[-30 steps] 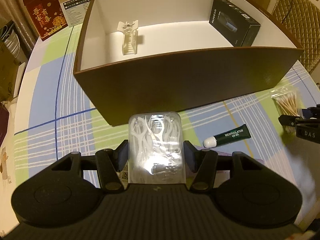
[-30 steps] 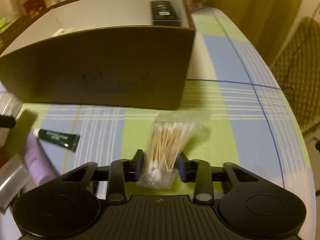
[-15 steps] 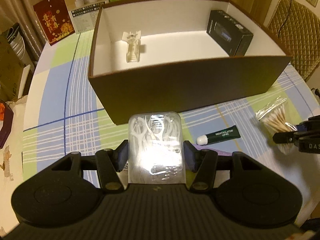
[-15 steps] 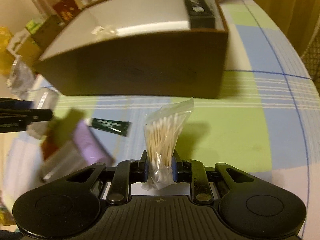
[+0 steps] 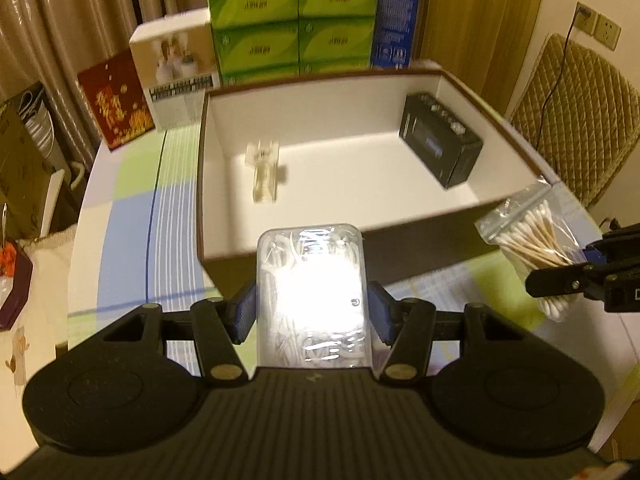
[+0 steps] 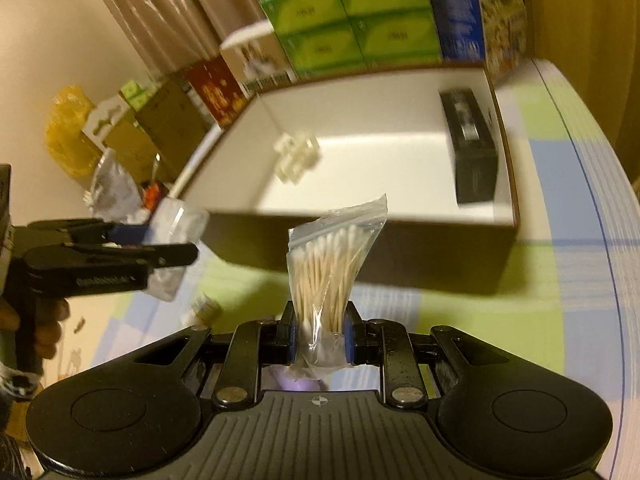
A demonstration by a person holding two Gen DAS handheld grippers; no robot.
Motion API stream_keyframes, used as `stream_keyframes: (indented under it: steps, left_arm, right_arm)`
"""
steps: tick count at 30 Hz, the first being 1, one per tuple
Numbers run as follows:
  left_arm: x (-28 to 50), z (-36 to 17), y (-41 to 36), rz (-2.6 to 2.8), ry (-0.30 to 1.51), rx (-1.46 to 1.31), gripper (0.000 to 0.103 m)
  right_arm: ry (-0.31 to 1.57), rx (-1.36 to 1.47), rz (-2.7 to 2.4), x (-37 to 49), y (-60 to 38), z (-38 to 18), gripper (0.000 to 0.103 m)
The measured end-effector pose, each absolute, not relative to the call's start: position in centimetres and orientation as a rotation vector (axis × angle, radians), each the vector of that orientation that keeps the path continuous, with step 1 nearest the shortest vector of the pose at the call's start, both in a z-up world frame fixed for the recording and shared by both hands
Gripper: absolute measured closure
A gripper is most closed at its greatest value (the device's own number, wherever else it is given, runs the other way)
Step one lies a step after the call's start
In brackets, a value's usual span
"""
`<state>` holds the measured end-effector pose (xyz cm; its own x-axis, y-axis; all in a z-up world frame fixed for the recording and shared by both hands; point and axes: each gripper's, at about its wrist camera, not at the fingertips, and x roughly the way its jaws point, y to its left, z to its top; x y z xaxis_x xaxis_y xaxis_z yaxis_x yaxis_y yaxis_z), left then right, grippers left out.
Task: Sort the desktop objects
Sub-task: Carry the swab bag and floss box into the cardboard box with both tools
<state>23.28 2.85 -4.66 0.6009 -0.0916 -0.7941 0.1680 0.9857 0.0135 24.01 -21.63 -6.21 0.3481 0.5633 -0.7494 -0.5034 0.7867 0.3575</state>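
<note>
Both grippers now raised above the counter [image 5: 120, 208]: left gripper [image 5: 311, 312] jaws clamp the floss-pick case [image 5: 311, 292], right gripper [image 6: 320, 338] jaws pinch the cotton-swab bag [image 6: 332, 264]; sorting box [image 5: 400, 232] holds two items, lip-gel tube unsorted.

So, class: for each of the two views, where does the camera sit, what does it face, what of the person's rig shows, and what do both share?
Left wrist: on the left tongs, facing the brown box; they grip a clear case of floss picks; right tongs at the edge.
Right wrist: on the right tongs, gripping a bag of cotton swabs; left tongs and a hand show.
Shared: box, its black carton, green tissue packs.
</note>
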Motion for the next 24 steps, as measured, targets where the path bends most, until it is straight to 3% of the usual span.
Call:
stream_keyframes:
  steps: [11, 24]
  left_arm:
    - [29.2, -2.1, 1.8, -0.159, 0.837, 0.106, 0.051]
    - [36.9, -4.0, 0.5, -0.175, 0.875, 0.108, 0.051]
  right_arm:
    - [0.908, 0.064, 0.668, 30.6, -19.2, -3.0, 0.084]
    - [0.931, 0.007, 0.594, 37.8, -17.3, -4.7, 0.084]
